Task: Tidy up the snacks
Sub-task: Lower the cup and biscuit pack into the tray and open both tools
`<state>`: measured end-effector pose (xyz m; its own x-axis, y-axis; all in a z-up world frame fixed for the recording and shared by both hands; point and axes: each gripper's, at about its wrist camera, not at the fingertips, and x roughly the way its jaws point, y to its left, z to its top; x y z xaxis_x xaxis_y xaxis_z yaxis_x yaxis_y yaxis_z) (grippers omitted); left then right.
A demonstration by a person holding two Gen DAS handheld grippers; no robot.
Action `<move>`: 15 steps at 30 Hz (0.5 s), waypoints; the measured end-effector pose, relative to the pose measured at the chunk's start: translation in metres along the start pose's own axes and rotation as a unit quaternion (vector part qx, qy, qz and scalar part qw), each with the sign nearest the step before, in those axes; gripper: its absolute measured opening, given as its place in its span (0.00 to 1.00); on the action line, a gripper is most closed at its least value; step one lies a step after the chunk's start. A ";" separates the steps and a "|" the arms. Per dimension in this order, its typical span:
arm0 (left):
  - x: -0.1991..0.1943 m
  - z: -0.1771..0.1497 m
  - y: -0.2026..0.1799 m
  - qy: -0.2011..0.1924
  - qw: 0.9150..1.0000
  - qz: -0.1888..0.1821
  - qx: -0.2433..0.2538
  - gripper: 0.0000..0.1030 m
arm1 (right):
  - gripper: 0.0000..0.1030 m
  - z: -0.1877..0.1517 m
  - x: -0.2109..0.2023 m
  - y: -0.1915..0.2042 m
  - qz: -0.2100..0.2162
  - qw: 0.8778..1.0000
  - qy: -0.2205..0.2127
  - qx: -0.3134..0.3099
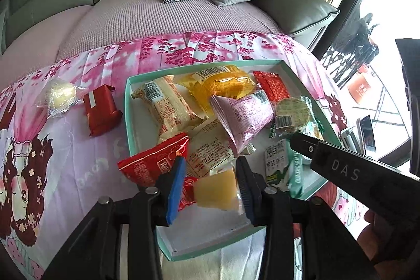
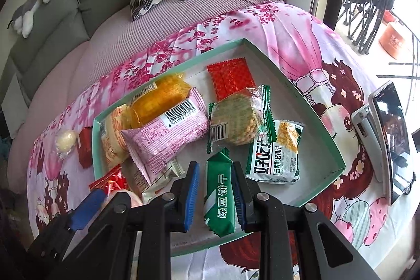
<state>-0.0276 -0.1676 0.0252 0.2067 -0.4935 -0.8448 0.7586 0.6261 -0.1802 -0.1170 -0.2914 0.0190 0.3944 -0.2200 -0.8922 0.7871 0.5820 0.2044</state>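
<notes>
Between my left gripper's (image 1: 211, 188) blue pads sits a yellow snack (image 1: 216, 190) in clear wrap; the jaws are spread wider than it, the right pad against the wrap, the left pad apart from it. It lies in the near part of the tray (image 1: 302, 80), just behind the near rim. Left of that gripper a red packet (image 1: 155, 162) leans over the tray's left wall. Beyond the wall, on the pink cloth (image 1: 78, 148), a red bar (image 1: 101, 109) and a pale sweet (image 1: 59, 96) lie side by side with open cloth around them.

My right gripper (image 2: 215, 193) is also spread; a green biscuit pack (image 2: 219, 196) stands between the pads, touching the right one, with a gap to the left one. Ahead of it lie a round cracker pack (image 2: 236, 122) and a white-green pack (image 2: 275, 154), the latter near the tray's right rim (image 2: 315, 122). Ahead and left, a pink pack (image 2: 168, 133) overlaps an orange one (image 2: 160, 101). A red pouch (image 2: 231, 78) lies further on, with bare tray floor around it toward the far corner. Right of the tray, a phone (image 2: 388, 138) stands on the cloth, well apart.
</notes>
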 end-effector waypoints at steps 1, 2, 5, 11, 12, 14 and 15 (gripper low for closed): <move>0.000 0.000 0.000 -0.001 1.000 0.002 0.000 0.48 | 0.26 0.000 0.000 -0.001 0.000 1.000 -0.001 0.002; -0.001 0.000 0.000 -0.002 1.000 0.004 0.001 0.50 | 0.26 0.001 -0.001 -0.002 -0.001 1.000 -0.001 0.003; -0.004 0.001 0.002 -0.005 1.000 0.003 -0.005 0.50 | 0.26 0.001 -0.002 -0.004 -0.003 1.000 -0.003 0.008; -0.014 0.007 0.018 -0.015 0.999 0.016 -0.037 0.56 | 0.26 0.001 -0.004 -0.005 -0.003 1.000 -0.007 0.012; -0.014 0.007 0.023 -0.013 0.998 0.024 -0.048 0.58 | 0.27 0.002 -0.004 -0.005 -0.003 1.000 -0.007 0.012; -0.014 0.007 0.039 -0.008 0.996 0.044 -0.083 0.60 | 0.29 0.001 -0.004 -0.005 -0.003 1.000 -0.006 0.012; -0.015 0.007 0.044 -0.008 0.994 0.050 -0.094 0.60 | 0.33 0.001 -0.003 -0.004 -0.004 1.000 -0.006 0.012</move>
<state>0.0073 -0.1368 0.0332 0.2855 -0.4323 -0.8553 0.6054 0.7732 -0.1888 -0.1208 -0.2940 0.0218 0.3936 -0.2335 -0.8891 0.8014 0.5610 0.2074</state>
